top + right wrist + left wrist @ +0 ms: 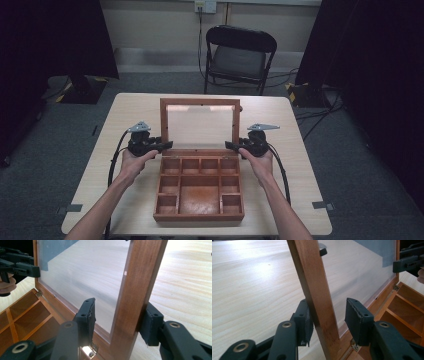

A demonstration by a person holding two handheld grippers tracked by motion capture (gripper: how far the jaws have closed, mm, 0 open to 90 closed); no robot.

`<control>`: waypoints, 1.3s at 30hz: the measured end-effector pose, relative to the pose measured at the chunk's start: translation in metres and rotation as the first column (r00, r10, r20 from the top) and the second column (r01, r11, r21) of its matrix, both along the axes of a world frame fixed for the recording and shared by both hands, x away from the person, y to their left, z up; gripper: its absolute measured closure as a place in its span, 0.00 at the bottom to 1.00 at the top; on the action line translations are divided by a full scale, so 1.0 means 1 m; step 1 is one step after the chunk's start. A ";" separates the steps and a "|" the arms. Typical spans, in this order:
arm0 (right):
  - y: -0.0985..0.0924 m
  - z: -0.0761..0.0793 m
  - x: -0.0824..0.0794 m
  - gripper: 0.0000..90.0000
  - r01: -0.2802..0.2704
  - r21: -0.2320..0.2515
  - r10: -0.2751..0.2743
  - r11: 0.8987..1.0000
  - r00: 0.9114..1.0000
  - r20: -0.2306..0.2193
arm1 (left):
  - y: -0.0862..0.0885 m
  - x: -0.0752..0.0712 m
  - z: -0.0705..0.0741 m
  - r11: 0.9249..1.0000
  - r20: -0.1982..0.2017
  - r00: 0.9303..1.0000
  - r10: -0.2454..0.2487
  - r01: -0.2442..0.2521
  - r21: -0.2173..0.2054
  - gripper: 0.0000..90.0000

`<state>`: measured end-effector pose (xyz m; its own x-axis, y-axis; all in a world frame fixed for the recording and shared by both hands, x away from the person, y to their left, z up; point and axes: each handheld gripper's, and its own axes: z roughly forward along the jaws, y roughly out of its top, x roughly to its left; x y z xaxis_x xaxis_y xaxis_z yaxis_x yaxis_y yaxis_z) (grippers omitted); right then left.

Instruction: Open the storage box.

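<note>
up close, a gap (339, 315) beside lid frame (317, 297)

Dim room, soft blur, glaring tabletop

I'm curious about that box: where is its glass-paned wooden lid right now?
In the high view the glass-paned wooden lid stands upright at the far edge of the compartmented wooden box, mid-table, between the left gripper and right gripper.
</note>
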<state>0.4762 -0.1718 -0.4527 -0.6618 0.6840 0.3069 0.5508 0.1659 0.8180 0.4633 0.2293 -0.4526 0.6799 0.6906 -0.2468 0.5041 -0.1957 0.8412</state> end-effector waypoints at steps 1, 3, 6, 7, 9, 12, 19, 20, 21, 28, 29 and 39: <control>0.000 -0.001 0.001 0.57 0.003 0.001 -0.003 1.000 1.000 -0.002 | 0.000 0.001 -0.001 1.000 -0.002 1.000 0.002 -0.002 0.000 0.62; 0.001 -0.002 0.002 0.55 0.005 0.002 -0.005 1.000 1.000 -0.005 | 0.000 0.002 -0.002 1.000 -0.012 1.000 0.003 -0.003 -0.009 0.62; 0.002 -0.005 0.003 0.53 0.007 0.000 -0.007 1.000 1.000 -0.005 | 0.001 0.004 -0.003 1.000 -0.020 1.000 0.002 -0.002 -0.016 0.61; 0.002 -0.005 0.003 0.52 0.008 -0.002 -0.008 1.000 1.000 -0.006 | 0.001 0.005 -0.005 1.000 -0.024 1.000 0.003 -0.003 -0.022 0.60; 0.003 -0.006 0.004 0.51 0.014 -0.003 -0.014 1.000 1.000 -0.003 | 0.001 0.005 -0.005 1.000 -0.030 1.000 0.008 -0.009 -0.024 0.60; 0.005 -0.007 0.004 0.48 0.021 -0.019 -0.021 1.000 1.000 0.000 | 0.000 0.006 -0.006 1.000 -0.032 0.999 0.016 -0.017 -0.012 0.58; 0.005 -0.012 0.006 0.44 0.028 -0.014 -0.028 1.000 1.000 -0.009 | 0.000 0.009 -0.009 1.000 -0.052 0.998 0.025 -0.025 -0.005 0.56; 0.005 -0.012 0.006 0.44 0.028 -0.014 -0.028 1.000 1.000 -0.009 | 0.000 0.009 -0.009 1.000 -0.052 0.998 0.025 -0.025 -0.005 0.56; 0.005 -0.012 0.007 0.42 0.026 -0.019 -0.026 0.999 1.000 -0.007 | 0.000 0.009 -0.009 1.000 -0.052 0.998 0.026 -0.027 -0.004 0.56; 0.005 -0.017 0.009 0.37 0.035 -0.018 -0.036 0.999 0.999 -0.028 | -0.004 0.009 -0.012 0.999 -0.048 0.998 0.027 -0.026 0.025 0.50; 0.005 -0.017 0.009 0.37 0.037 -0.021 -0.037 0.999 0.999 -0.029 | -0.003 0.009 -0.012 0.999 -0.049 0.999 0.023 -0.022 0.029 0.50; 0.008 -0.023 0.012 0.27 0.042 -0.029 -0.043 0.999 0.997 -0.070 | -0.003 0.012 -0.021 1.000 -0.110 0.994 0.027 -0.028 -0.008 0.44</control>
